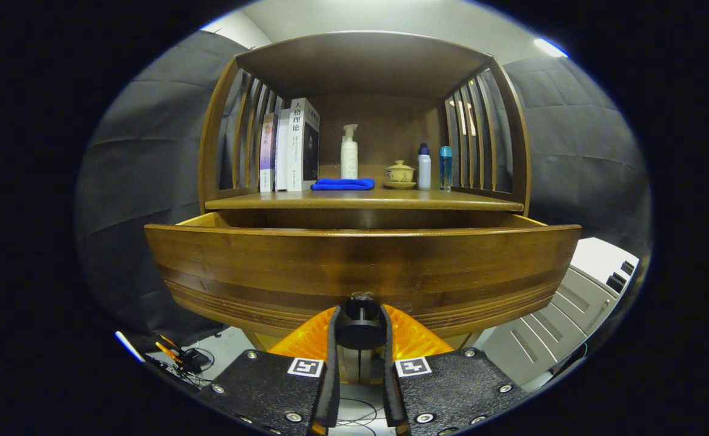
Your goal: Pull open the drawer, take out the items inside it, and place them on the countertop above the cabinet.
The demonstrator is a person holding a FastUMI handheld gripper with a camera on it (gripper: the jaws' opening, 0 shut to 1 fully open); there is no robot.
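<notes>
A wooden cabinet stands ahead with its drawer (360,266) pulled out toward me; the wide curved drawer front fills the middle. A dark round knob (360,327) sticks out of the drawer front's lower middle, and my gripper (360,330) is shut on that knob, one finger on each side. The drawer's inside is hidden behind its front panel. Above it lies the countertop (363,200) of the cabinet, under a slatted wooden hutch.
On the countertop stand three books (288,148) at the left, a folded blue cloth (343,183), a white pump bottle (349,154), a small lidded cup (400,173) and two small bottles (434,166). A grey unit (560,315) sits low at the right; cables (179,360) lie on the floor.
</notes>
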